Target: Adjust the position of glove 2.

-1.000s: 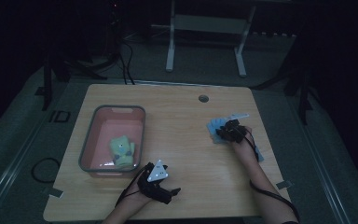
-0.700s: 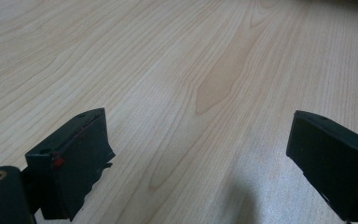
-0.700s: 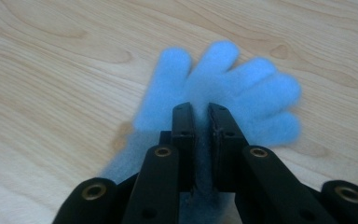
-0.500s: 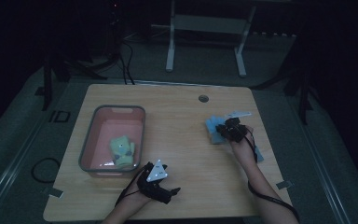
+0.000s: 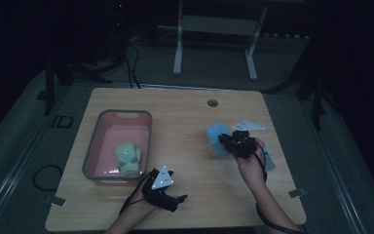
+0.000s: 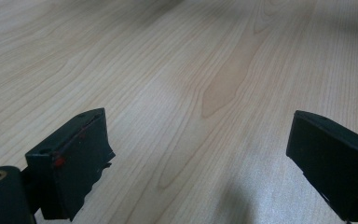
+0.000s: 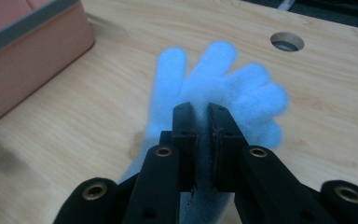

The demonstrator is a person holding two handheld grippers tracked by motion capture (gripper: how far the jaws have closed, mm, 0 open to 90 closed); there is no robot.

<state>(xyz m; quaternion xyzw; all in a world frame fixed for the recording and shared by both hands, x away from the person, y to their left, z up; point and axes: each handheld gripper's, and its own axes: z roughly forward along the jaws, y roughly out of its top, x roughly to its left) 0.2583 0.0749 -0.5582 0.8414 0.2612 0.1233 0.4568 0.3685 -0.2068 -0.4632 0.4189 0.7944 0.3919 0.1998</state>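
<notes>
Pink bin (image 5: 97,146) sat near the table's (image 5: 185,195) left edge, holding what looked like a green toy (image 5: 127,157). Left gripper (image 5: 168,197) rested at the front edge, jaws wide, nothing between. Right gripper (image 7: 201,122) had just clenched on the blue fuzzy glove (image 7: 223,84) near the right edge.

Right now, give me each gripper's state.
Left gripper: open, holding nothing.
Right gripper: fingers shut on the blue fuzzy glove.
</notes>
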